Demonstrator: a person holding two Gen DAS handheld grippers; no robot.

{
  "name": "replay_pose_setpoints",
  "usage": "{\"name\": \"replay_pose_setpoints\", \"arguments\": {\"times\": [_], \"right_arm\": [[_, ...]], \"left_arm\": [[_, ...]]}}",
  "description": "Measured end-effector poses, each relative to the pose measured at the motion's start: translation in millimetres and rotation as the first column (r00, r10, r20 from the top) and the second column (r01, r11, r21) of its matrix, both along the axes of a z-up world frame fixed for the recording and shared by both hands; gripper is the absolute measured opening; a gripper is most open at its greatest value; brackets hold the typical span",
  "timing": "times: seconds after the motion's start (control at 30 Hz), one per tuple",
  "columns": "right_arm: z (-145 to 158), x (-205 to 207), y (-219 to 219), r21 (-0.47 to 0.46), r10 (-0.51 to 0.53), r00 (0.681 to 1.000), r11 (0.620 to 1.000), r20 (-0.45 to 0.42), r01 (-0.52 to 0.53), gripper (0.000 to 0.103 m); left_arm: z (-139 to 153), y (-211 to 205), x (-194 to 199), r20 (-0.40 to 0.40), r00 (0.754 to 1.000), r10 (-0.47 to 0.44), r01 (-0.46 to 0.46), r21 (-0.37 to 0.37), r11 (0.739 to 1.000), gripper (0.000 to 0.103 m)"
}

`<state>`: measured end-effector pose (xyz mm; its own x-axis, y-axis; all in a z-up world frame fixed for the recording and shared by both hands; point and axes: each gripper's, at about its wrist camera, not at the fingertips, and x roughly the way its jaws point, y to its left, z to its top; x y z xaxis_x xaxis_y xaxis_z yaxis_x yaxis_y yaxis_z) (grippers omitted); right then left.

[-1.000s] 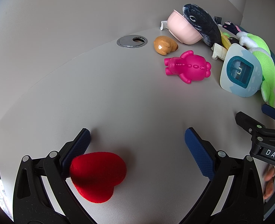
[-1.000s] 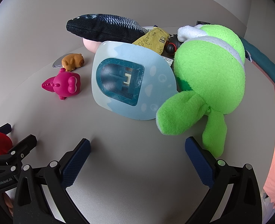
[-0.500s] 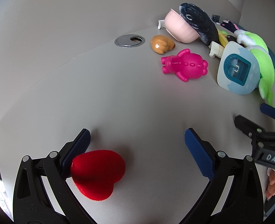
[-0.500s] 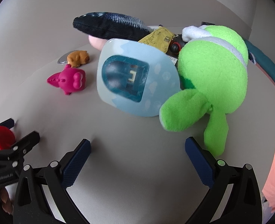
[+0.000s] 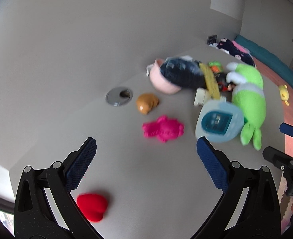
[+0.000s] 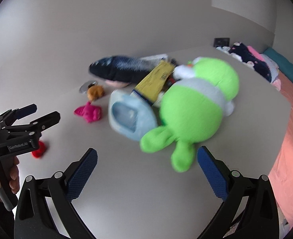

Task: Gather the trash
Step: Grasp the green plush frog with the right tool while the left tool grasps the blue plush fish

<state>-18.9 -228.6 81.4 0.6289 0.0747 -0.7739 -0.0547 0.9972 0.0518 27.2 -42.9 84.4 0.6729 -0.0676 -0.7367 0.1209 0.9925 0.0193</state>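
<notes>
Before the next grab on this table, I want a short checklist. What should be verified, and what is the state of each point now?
1. Left claw open and holding nothing: ok.
2. Right claw open and holding nothing: ok.
3. Red heart free to grasp: ok, it lies alone on the table, close by the left finger, below the claw opening.
4. Pictures sharp enough to aim: not ok, both views are blurred.
5. Yellow packet free to pull: not ok, it is wedged in the pile between the fish toy and the green plush.
6. Bin for the trash in view: not ok, none shows in either view.
</notes>
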Motion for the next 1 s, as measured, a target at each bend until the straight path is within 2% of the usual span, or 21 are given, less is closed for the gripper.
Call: {"name": "replay_pose_setpoints", "arguments": {"times": [0.07, 0.2, 0.3, 0.47, 0.57, 0.6, 0.63, 0.7, 0.87, 1.0], "right_arm": [[6, 11, -15, -0.008, -0.035, 0.999, 0.999, 0.014, 0.035, 0.1], [8, 37, -46, -0.016, -0.109, 0.994, 0.994, 0.018, 0.109, 0.093], [0, 49, -58, -0.015, -0.149, 0.989, 0.989, 0.007, 0.149, 0.09], [-23, 77, -68, -0.049, -0.178, 0.983, 0.983, -0.045, 0.176, 0.08], [-37, 86, -69, -0.015, -0.159, 0.983, 0.987, -0.093, 0.158, 0.057], [-38, 86, -69, -0.013, -0.156, 0.984, 0.988, -0.089, 0.155, 0.044], [-36, 85, -66, -0.016, -0.14, 0.988, 0.99, -0.072, 0.139, 0.036], [-29, 82, -65, -0.01, -0.126, 0.991, 0.992, -0.05, 0.126, 0.031], [-18, 78, -66, 0.017, -0.111, 0.994, 0.994, -0.025, 0.111, 0.03], [-17, 75, -70, 0.049, -0.105, 0.994, 0.993, -0.022, 0.106, 0.03]], "left_arm": [[6, -12, 18, 0.017, 1.0, -0.01, 0.01, 0.012, 1.0, 0.097], [10, -22, 42, 0.032, 0.999, -0.022, 0.022, 0.013, 1.0, 0.097], [10, -28, 62, 0.025, 1.0, -0.014, 0.014, -0.013, 1.0, 0.097], [4, -27, 72, -0.003, 1.0, -0.018, 0.018, -0.065, 0.998, 0.097], [0, -27, 77, -0.014, 1.0, -0.011, 0.01, -0.061, 0.998, 0.097], [0, -25, 77, -0.019, 1.0, -0.009, 0.007, -0.068, 0.998, 0.097], [-1, -24, 79, -0.023, 1.0, -0.008, 0.007, -0.077, 0.997, 0.097], [-1, -24, 83, -0.028, 1.0, -0.008, 0.005, -0.093, 0.996, 0.097], [-2, -28, 101, -0.034, 0.999, -0.012, 0.008, -0.126, 0.992, 0.097], [-11, -34, 119, -0.048, 0.999, 0.004, -0.009, -0.107, 0.994, 0.097]]}}
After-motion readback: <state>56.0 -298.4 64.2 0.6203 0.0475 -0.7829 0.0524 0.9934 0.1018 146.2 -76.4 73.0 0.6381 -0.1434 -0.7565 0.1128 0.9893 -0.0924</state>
